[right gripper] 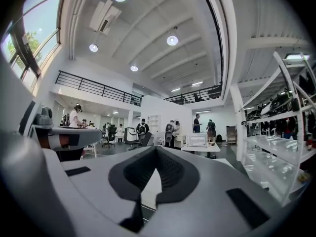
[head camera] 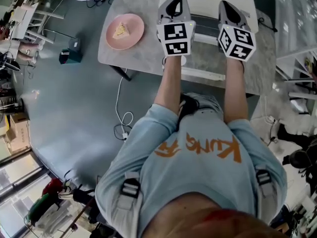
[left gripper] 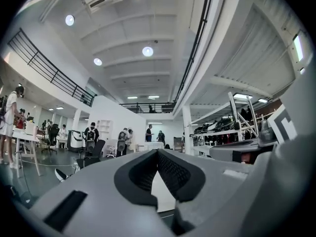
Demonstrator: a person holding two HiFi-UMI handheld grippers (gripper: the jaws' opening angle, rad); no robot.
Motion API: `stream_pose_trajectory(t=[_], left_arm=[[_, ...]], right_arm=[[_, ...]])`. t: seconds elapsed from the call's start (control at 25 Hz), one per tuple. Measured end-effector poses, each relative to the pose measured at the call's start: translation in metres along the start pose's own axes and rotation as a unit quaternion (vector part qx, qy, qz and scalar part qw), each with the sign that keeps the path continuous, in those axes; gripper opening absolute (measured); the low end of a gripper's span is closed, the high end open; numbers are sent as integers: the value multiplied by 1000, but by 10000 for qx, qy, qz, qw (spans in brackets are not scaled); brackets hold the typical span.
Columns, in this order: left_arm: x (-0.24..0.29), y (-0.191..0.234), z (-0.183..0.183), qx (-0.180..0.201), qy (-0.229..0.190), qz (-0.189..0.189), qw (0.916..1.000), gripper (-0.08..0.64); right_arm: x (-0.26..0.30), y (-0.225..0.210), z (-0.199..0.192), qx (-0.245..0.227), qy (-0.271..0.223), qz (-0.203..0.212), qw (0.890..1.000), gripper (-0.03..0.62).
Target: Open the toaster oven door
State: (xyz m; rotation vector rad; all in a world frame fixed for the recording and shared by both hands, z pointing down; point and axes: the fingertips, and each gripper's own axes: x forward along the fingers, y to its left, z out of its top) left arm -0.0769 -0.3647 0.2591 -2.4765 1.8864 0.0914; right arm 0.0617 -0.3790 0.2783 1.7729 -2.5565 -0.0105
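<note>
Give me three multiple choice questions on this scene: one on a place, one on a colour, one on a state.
1. Where is the plate?
A. on the table, left of the left gripper.
B. on the floor.
C. between the grippers.
2. The plate's colour?
A. green.
B. pink.
C. black.
3. The left gripper's jaws?
A. wide apart.
B. shut on the plate.
C. shut, empty.
Answers: A, the head view shows it there; B, it is plainly pink; C, its own view shows pads together, nothing between.
</note>
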Motion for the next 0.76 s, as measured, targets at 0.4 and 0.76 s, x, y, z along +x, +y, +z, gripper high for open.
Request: stream_pose_trajectory(t=[0.4,0.76], left_arm=[[-1,2,6,43,-116,-3,9999,2],[-9,12,2,56,-150,34,9999,2]], right_arm=[[1,-4,9,-220,1,79,9997,-3],[-1,5,4,-273,-21,105,9996,-3]])
